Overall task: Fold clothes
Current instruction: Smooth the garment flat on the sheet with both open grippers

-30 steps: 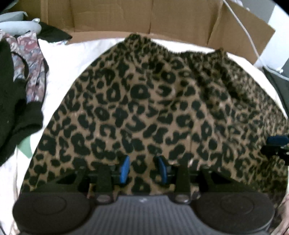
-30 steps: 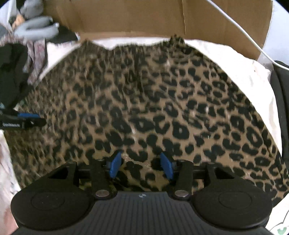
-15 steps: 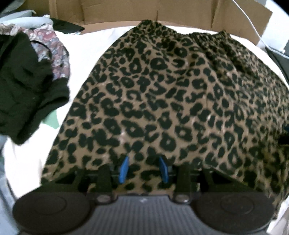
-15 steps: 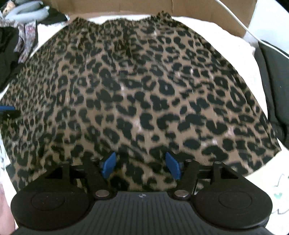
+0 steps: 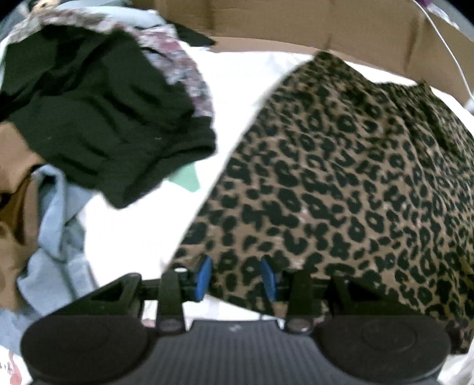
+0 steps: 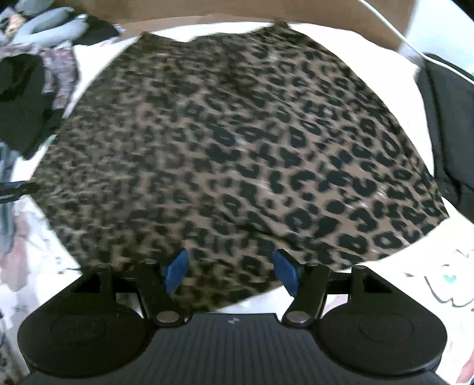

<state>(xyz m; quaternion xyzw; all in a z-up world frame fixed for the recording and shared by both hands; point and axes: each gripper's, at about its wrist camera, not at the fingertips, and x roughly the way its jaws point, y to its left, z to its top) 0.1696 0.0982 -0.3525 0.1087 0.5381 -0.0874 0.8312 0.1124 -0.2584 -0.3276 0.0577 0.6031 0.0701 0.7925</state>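
Left claw (image 5: 235,278) part open over the near hem corner of the leopard-print skirt (image 5: 340,183), right claw (image 6: 231,274) wide apart over the hem, gripping nothing, skirt spread flat on white bedsheet (image 5: 234,77), waistband toward cardboard (image 5: 296,26), black garment (image 5: 97,118) left.

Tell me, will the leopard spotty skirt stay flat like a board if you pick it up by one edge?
Probably not. The leopard-print skirt lies spread in soft ripples on the white sheet, with a gathered top edge, so it likely droops and folds. It looks thin, so probably light. The fabric may slide easily on the sheet when pushed.
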